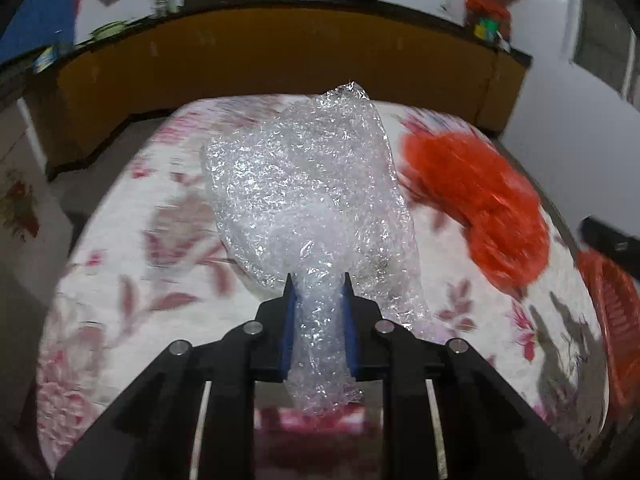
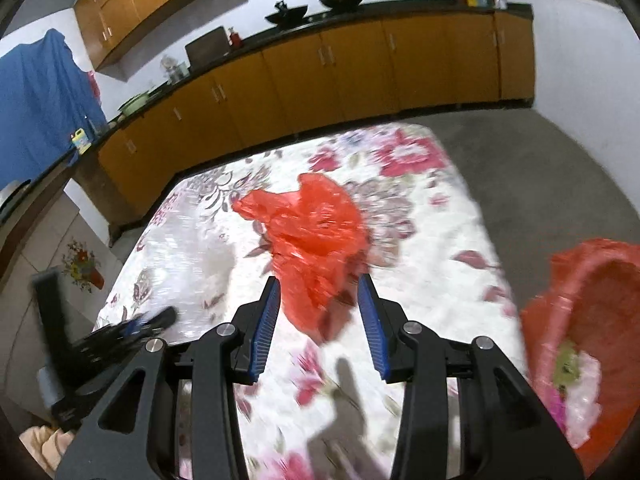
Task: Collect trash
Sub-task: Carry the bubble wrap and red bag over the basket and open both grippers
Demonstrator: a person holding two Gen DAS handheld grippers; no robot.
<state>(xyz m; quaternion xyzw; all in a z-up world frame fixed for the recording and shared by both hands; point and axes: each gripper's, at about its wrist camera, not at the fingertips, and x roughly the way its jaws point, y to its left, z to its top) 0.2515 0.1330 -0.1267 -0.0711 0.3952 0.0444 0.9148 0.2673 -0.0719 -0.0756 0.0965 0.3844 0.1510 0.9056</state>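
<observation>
On the floral-cloth desk (image 2: 440,240), two pieces of trash plus a red basket (image 2: 580,340) at the right edge, lined with a red bag and already holding some scraps; likely the collection point.

Left tongs (image 1: 319,292) are clamped on the near, bunched end of a bubble wrap sheet (image 1: 304,184). Pinching the gathered end makes sense: the bulk of it trails in front and can be carried in one go.

Right tongs (image 2: 319,292) stand part open, holding nothing, lined up on a crumpled red plastic bag (image 2: 312,232) lying mid-desk; contact not clear from this angle.

Wrap: clear, crinkly, glossy, loosely folded. Bag: thin, orange-red, crumpled, with one pointed corner sticking up.
</observation>
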